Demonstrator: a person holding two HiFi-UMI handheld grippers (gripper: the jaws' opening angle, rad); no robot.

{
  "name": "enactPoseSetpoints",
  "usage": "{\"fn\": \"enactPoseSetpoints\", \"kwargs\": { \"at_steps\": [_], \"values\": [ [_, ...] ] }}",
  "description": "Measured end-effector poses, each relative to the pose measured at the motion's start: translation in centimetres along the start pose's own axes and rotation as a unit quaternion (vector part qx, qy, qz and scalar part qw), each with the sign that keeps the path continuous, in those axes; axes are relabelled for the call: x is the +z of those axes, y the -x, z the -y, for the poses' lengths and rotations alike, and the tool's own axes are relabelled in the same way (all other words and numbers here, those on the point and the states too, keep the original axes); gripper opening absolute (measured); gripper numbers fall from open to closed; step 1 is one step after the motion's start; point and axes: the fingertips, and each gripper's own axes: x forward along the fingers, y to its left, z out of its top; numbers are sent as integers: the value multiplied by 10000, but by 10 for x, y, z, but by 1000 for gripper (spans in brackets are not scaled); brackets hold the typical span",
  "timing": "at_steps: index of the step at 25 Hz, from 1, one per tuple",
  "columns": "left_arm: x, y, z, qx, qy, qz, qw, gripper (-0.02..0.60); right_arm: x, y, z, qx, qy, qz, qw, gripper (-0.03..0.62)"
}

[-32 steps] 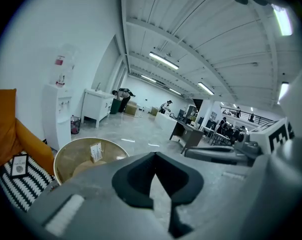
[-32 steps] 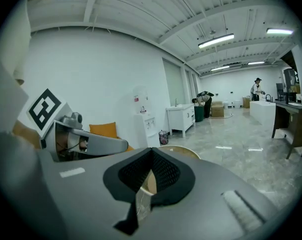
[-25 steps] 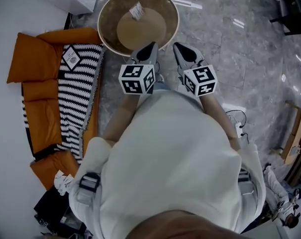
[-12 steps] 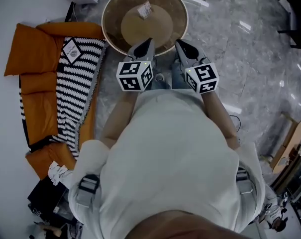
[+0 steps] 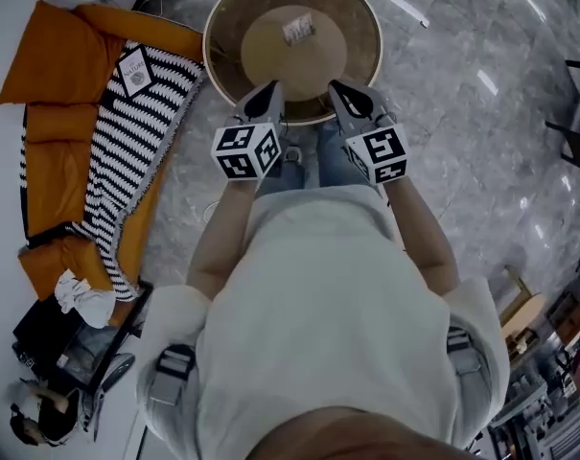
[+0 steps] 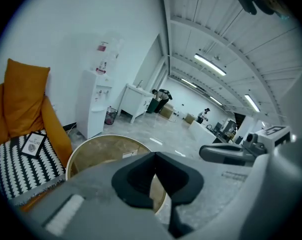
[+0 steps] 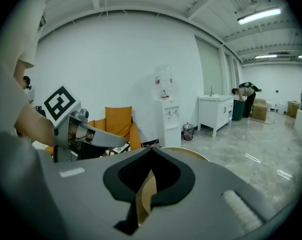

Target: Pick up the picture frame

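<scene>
My left gripper (image 5: 266, 94) has its jaws fully together with nothing between them, and my right gripper (image 5: 342, 94) is just as tightly closed and empty. The two are held side by side in front of me, near each other but apart, both pointing toward twelve o'clock and tilted down. Their tips hang over the near rim of a round wooden tub (image 5: 222, 22), where a small paper tag (image 5: 298, 29) lies on the flat bottom. The picture frame (image 5: 134, 68) is well apart from both grippers, out at about nine o'clock from my left one. It lies on a black-and-white striped blanket (image 5: 127, 151) draped over an orange sofa (image 5: 50, 75). Grey marble floor (image 5: 462, 113) spreads toward three o'clock.
</scene>
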Motion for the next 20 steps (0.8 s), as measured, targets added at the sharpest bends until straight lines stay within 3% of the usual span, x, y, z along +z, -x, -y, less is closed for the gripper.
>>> {"fn": "enactPoseSetpoints", "kwargs": {
  "at_steps": [4,9,20],
  "values": [
    [-1,-30,-18,319,265,9,9991,2,-6,-38,27,349,191,-238,9989,-2],
    [-5,-75,-39,540,309,-36,9981,2,-19,-82,55,700,384,-466,9957,-2],
    [-49,-159,-90,972,705,-324,9922,2,-81,-166,105,1172,534,-946,9871,-2]
  ]
}}
